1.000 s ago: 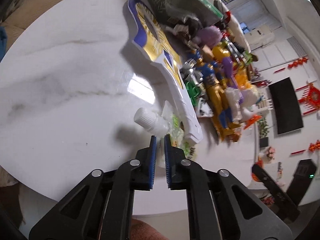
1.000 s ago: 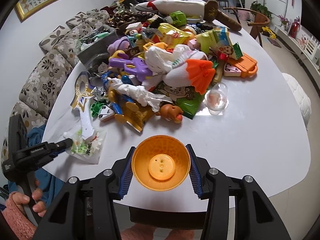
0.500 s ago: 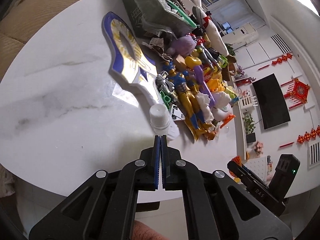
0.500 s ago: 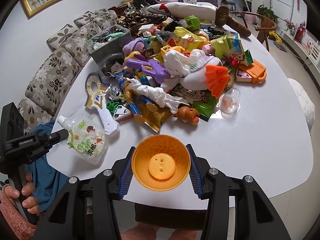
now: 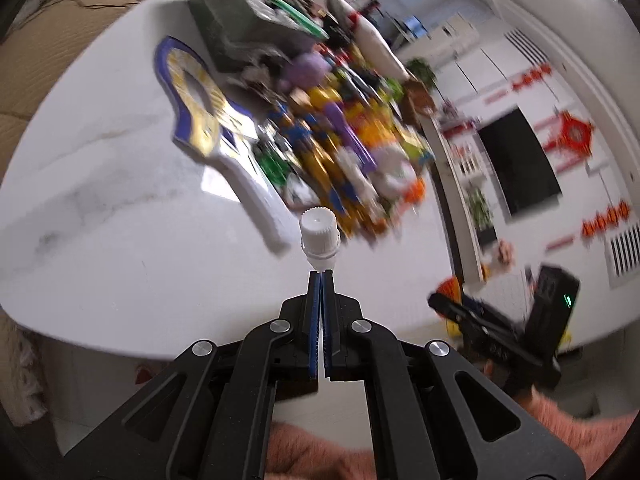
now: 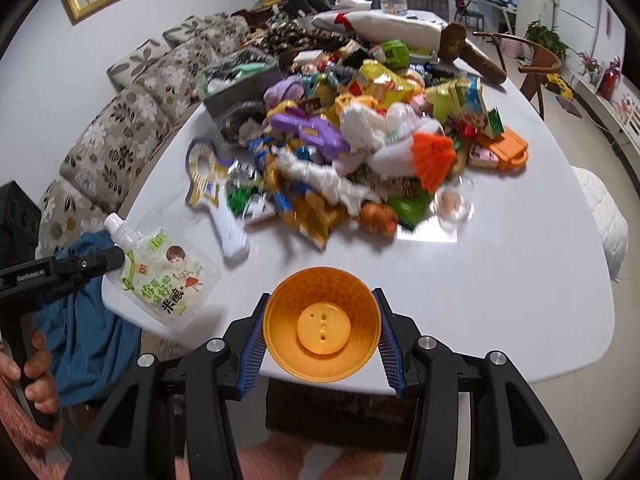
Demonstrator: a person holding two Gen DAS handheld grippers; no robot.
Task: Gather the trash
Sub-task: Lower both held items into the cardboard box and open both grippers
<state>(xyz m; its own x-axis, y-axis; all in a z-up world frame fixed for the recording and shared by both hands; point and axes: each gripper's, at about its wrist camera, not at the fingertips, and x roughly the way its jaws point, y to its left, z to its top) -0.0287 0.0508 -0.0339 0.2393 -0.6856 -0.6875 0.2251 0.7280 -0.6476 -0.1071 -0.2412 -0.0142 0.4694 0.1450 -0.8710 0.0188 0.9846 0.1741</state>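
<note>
Pouch [image 6: 160, 276] pinched by left gripper [image 5: 320, 280], off table edge | cap at 11 o'clock | right gripper [image 6: 320, 332] clamps orange bowl [image 6: 322, 330], 3 o'clock of pouch | left nearer.

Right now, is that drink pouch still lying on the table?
No, it is lifted. The left gripper is shut on the drink pouch near its white cap, and it hangs at the table edge.

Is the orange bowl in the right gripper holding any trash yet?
No, the orange bowl clamped in the right gripper shows only its bare bottom.
</note>
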